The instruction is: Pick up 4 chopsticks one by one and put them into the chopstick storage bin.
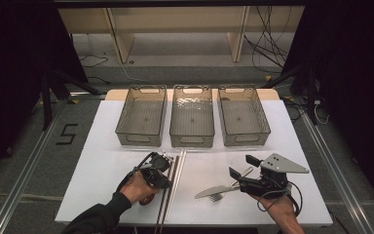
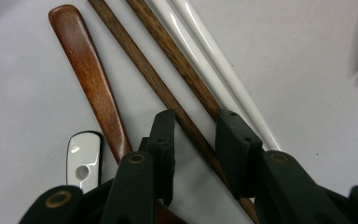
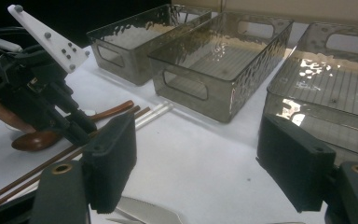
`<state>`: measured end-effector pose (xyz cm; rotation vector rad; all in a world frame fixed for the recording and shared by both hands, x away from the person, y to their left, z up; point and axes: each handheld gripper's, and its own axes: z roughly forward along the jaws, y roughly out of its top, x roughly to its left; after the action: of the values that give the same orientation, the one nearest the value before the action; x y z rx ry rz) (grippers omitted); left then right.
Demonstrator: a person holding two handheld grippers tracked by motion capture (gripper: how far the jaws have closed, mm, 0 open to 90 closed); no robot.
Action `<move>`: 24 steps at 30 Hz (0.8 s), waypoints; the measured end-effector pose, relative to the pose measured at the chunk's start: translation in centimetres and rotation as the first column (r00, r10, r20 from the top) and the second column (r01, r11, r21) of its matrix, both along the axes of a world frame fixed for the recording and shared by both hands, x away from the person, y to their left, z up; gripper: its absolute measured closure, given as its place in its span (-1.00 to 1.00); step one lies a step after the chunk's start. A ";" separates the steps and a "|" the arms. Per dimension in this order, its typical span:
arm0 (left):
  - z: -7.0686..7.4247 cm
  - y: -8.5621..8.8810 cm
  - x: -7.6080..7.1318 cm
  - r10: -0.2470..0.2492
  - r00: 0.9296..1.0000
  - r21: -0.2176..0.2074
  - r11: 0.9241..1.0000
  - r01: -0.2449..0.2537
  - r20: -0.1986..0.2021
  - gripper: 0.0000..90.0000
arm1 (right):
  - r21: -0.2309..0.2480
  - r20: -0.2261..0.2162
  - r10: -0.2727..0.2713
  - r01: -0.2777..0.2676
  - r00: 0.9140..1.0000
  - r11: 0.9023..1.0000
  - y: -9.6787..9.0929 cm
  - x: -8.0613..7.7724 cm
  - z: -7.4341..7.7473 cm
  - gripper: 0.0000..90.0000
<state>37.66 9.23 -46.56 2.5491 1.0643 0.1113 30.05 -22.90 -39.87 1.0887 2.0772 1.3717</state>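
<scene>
A: Where the white table (image 1: 102, 146) runs toward its far edge, we count three smoked clear bins in a row: the left bin (image 1: 141, 115), the middle bin (image 1: 192, 117), the right bin (image 1: 243, 116). We see bare, ridged floors in all three, nothing lying inside.

B: Agreed. Cutlery next. By the left gripper (image 2: 193, 135) we log two brown wooden chopsticks (image 2: 168, 95), two white chopsticks (image 2: 214, 60), one wooden spoon (image 2: 91, 79) and one white handle with a hole (image 2: 83, 161), its far end hidden from us.

A: Jaw state, left?

B: In the left gripper view its jaws straddle one brown chopstick, a gap showing on each side; we cannot make out any pad pressing on it. We log it as not gripping.

A: The chopsticks lie on the table in front of the bins, just right of the left hand (image 1: 139, 187).

B: The right gripper (image 3: 200, 158) stands wide apart, holding nothing, low above the table. Just beside it we count one knife (image 1: 214, 191) and one fork (image 1: 219, 196), overlapping.
</scene>
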 end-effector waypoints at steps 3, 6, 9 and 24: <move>0.0 0.0 -0.1 -0.002 1.000 0.001 1.000 0.002 0.008 0.51 | 0.000 -0.001 0.000 0.000 1.000 1.000 0.0 0.0 0.0 -0.35; 0.0 -0.2 -0.2 -0.003 1.000 0.001 1.000 0.003 0.020 0.53 | -0.003 0.000 -0.001 0.001 1.000 1.000 0.0 0.0 0.0 -0.35; 0.2 -0.5 -0.3 -0.019 1.000 -0.056 0.998 0.019 0.004 0.74 | -0.005 -0.001 -0.003 0.003 1.000 1.000 0.0 0.0 0.0 -0.34; 0.1 -0.5 0.1 0.014 1.000 0.008 1.000 -0.014 -0.011 0.43 | -0.003 -0.003 -0.004 0.004 1.000 1.000 -0.1 0.0 0.0 -0.34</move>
<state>37.72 8.71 -46.49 2.5524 1.0883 0.1060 30.09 -22.97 -39.91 1.0943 2.0770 1.3658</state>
